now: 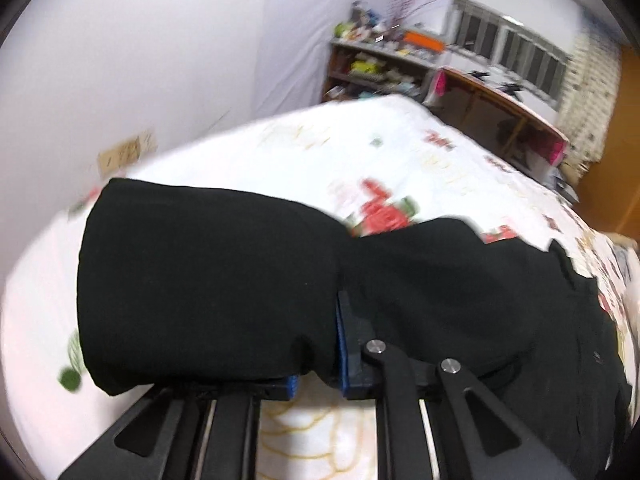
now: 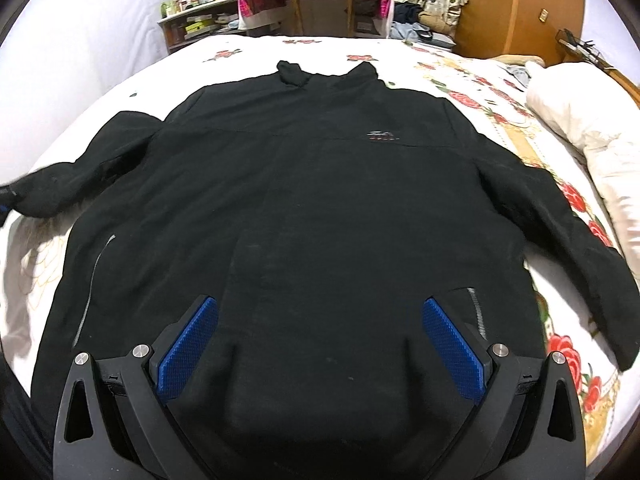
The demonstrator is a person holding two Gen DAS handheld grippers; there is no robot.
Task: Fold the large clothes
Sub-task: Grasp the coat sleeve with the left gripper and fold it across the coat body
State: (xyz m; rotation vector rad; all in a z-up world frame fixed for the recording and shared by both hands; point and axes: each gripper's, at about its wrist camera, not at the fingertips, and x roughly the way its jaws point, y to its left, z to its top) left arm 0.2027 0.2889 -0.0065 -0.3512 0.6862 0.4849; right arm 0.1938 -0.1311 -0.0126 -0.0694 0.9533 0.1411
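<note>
A large black jacket (image 2: 312,208) lies spread face up on the flowered bedsheet (image 2: 472,92), collar at the far end, both sleeves out to the sides. My right gripper (image 2: 320,340) is open and empty, hovering over the jacket's lower hem, blue pads (image 2: 188,348) wide apart. My left gripper (image 1: 320,344) is shut on the jacket's left sleeve (image 1: 200,280), lifted above the bed; the cloth drapes over the left finger and hides it. In the right wrist view that sleeve (image 2: 68,184) runs to the left edge.
A white pillow (image 2: 580,120) lies at the bed's right side. A wooden desk (image 2: 312,4) and cluttered shelves (image 2: 192,16) stand beyond the bed's far end. A white wall (image 1: 160,60) runs along the left. A wooden wardrobe (image 2: 516,4) is at far right.
</note>
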